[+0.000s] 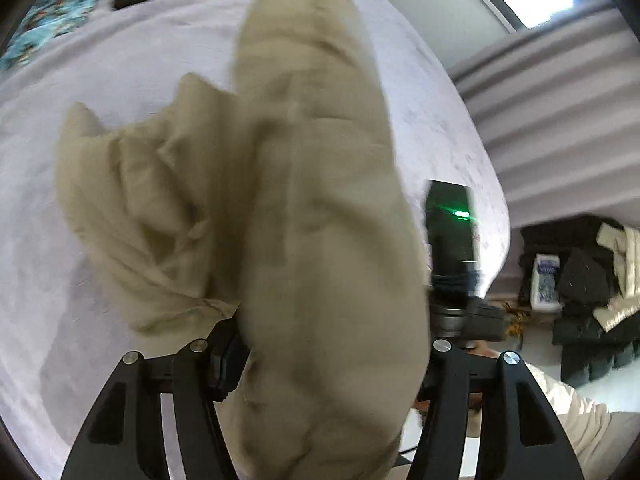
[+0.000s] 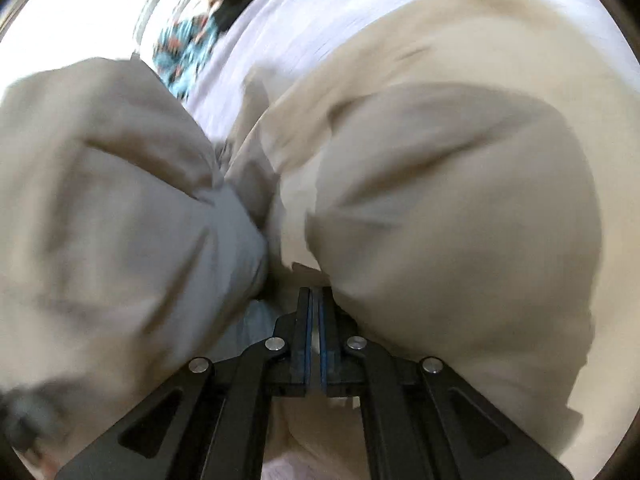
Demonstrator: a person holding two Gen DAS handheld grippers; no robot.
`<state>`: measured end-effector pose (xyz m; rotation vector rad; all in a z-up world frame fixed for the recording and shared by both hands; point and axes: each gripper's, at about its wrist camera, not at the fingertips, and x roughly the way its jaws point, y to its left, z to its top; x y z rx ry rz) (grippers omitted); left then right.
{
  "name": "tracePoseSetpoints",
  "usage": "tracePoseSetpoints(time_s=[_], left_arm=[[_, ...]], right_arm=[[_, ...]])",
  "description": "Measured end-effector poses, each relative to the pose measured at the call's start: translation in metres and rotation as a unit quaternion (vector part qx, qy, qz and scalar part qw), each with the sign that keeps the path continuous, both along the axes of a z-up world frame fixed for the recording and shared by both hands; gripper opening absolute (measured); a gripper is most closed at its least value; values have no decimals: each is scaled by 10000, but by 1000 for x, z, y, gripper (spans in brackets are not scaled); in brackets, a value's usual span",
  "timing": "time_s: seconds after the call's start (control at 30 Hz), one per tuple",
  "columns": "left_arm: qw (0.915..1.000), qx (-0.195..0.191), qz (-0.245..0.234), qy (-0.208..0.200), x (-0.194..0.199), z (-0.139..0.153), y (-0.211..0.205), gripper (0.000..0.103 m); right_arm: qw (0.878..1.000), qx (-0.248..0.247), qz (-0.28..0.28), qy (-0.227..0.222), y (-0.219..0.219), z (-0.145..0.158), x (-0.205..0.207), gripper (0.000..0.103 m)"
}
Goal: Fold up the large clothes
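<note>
A pale lilac bed sheet [image 1: 120, 92] fills the background, with a blue patterned cloth [image 1: 52, 4] at its far corner, grey curtains [image 1: 560, 100] to the right and a heap of dark clothes [image 1: 584, 296] on the floor beside the bed. A beige garment [image 1: 304, 200] hangs bunched and lifted over the sheet, draped across the left gripper [image 1: 320, 360]; the cloth covers its fingertips, so whether its jaws are closed cannot be told. In the right wrist view the right gripper [image 2: 316, 296] has its blue-lined jaws pressed nearly together, pinching a fold of the same garment [image 2: 440, 220], which billows out on both sides of the fingers.
</note>
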<state>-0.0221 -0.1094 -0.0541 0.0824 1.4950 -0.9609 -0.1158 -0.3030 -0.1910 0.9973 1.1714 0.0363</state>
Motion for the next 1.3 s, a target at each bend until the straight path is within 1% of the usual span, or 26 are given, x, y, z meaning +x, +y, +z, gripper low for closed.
tracePoseSetpoints(time_s=[0.1, 0.13, 0.17, 0.2, 0.27, 0.33, 0.43, 0.47, 0.5, 0.53, 0.57, 0.6, 0.63, 0.73, 0.83, 0.87, 0.9, 0.93, 1.0, 1.03, 1.07, 1.1, 1.13, 1.17, 1.23, 1.3], left_arm=[[9971, -438, -396, 482, 2, -18, -23, 64], [9953, -557, -532, 584, 2, -24, -28, 68], [9942, -638, -615, 611, 4, -28, -31, 77], [9934, -708, -674, 595, 4, -33, -38, 79], [9943, -694, -625, 524, 6, -48, -45, 79], [9945, -693, -441, 655, 14, -61, -47, 79], [9949, -693, -283, 671, 22, -67, -45, 80], [9952, -679, -280, 644, 26, -66, -30, 80], [9956, -664, -282, 606, 28, -65, -26, 80], [9960, -642, -295, 539, 29, -64, -26, 80], [9964, -625, -305, 490, 19, -66, -39, 80], [9967, -604, -321, 434, 18, -65, -39, 80], [9971, -576, -330, 384, 14, -64, -41, 79], [9980, -505, -328, 172, 11, -53, -54, 79], [9965, -623, -306, -471, 10, -23, -59, 80], [9952, -668, -256, -663, 12, -17, -71, 80], [9930, -696, -150, -939, 15, -8, -67, 80], [9902, -651, 15, -1236, 20, 1, -59, 80], [9856, -533, 349, -1565, 35, 8, -39, 80], [9833, -454, 590, -1659, 43, 8, -26, 80], [9805, -339, 862, -1735, 53, 6, -11, 80], [9779, -215, 1055, -1790, 59, 3, -2, 80], [9747, -29, 1241, -1856, 66, -2, 8, 80], [9720, 141, 1370, -1903, 71, -8, 17, 80], [9683, 373, 1534, -1934, 77, -20, 24, 80], [9678, 453, 1554, -1926, 76, -31, 17, 80]], right_arm=[[9994, -27, -330, -37, -21, 7, -32, 3], [9990, -21, -445, -44, -28, 9, -42, 3], [9987, -15, -510, -50, -32, 9, -49, 4], [9984, -10, -567, -51, -35, 10, -55, 4], [9977, 13, -675, -49, -40, 11, -65, 4], [9971, -14, -756, -36, -43, 15, -77, 4], [9961, -274, -839, -28, -45, 32, -96, 6], [9957, -370, -844, -96, -44, 40, -103, 9], [9954, -429, -839, -178, -45, 48, -111, 26], [9948, -520, -817, -319, -41, 60, -118, 59], [9943, -566, -801, -422, -37, 69, -121, 83], [9937, -578, -760, -585, -31, 78, -126, 84], [9938, -541, -640, -730, -22, 87, -128, 84], [9951, -523, -262, -802, 6, 100, -121, 84], [9940, -740, 112, -798, 36, 106, -108, 84], [9928, -901, 192, -763, 42, 107, -103, 84], [9905, -1158, 272, -693, 45, 106, -101, 84], [9864, -1487, 330, -618, 49, 107, -100, 84], [9757, -2100, 401, -476, 57, 110, -86, 83], [9699, -2360, 403, -446, 60, 112, -79, 72], [9666, -2500, 357, -426, 60, 112, -75, 61], [9644, -2603, 284, -378, 57, 113, -73, 33], [9664, -2545, 152, -315, 51, 111, -73, 21], [9691, -2450, -2, -297, 40, 108, -81, 17], [9721, -2312, -352, -177, 23, 102, -94, 14], [9713, -2310, -565, -29, 12, 98, -106, 14]])
